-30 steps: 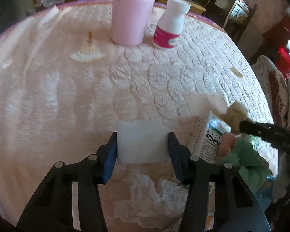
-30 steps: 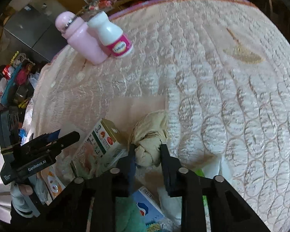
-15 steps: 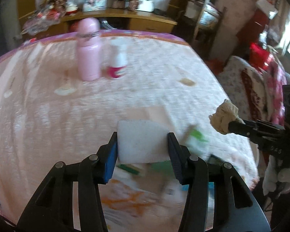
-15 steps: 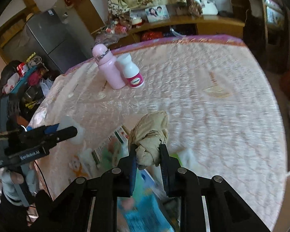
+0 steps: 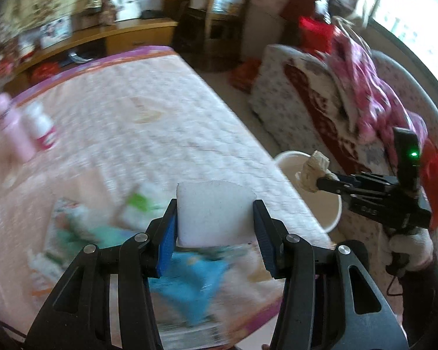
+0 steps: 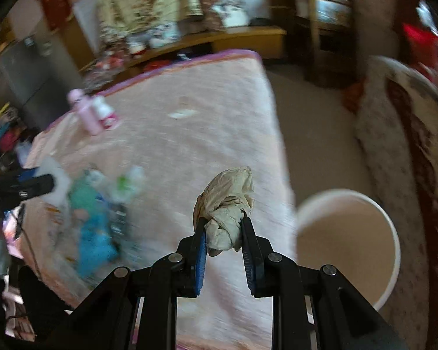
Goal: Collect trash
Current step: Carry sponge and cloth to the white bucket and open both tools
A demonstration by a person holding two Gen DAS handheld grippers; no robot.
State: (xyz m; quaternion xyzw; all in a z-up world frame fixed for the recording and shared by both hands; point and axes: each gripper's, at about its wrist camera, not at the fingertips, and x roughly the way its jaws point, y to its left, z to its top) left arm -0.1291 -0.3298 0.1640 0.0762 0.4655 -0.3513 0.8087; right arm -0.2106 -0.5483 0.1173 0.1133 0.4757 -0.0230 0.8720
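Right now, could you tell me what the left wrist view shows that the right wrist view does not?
Only the left wrist view shows the white foam block squarely between the left gripper pads, and the gloved hand holding the right gripper. Only the right wrist view shows the bucket opening in full, and a grey cabinet at far left. Both show the crumpled beige wad, the bed, the two bottles and blurred litter.

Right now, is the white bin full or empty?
Empty, as far as visible: the white bin shows only bare inner wall; its bottom is hidden.
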